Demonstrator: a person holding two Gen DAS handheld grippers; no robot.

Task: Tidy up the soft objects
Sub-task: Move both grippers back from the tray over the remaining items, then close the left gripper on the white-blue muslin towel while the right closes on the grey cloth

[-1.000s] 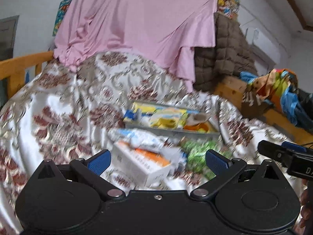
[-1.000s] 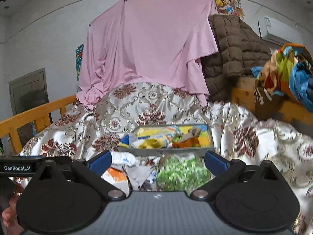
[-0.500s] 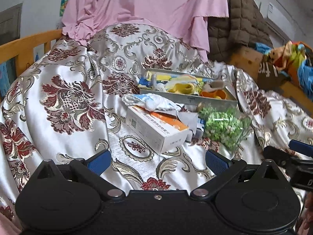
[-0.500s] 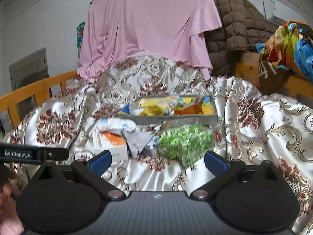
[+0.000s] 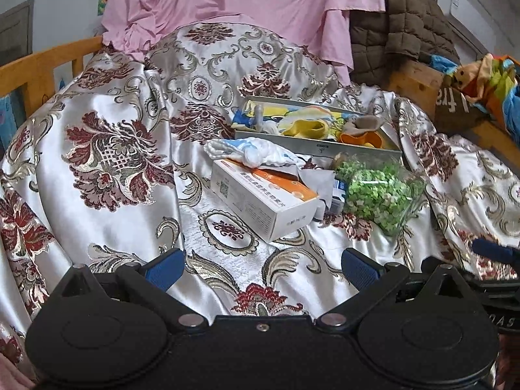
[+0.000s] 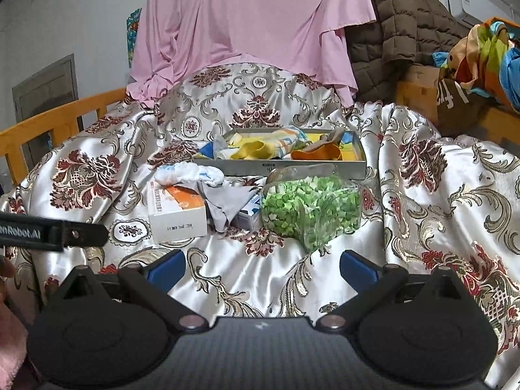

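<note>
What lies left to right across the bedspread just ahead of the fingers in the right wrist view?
White and orange box → grey cloth → small blue and white carton → clear bag of green bits.

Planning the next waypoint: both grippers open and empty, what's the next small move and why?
Probably ease the left gripper forward toward the white-and-blue cloth lying on the white-and-orange box. It is soft, outside the grey tray, nearer the left side, and nothing lies on it. The right gripper faces the bag of green pieces.
</note>
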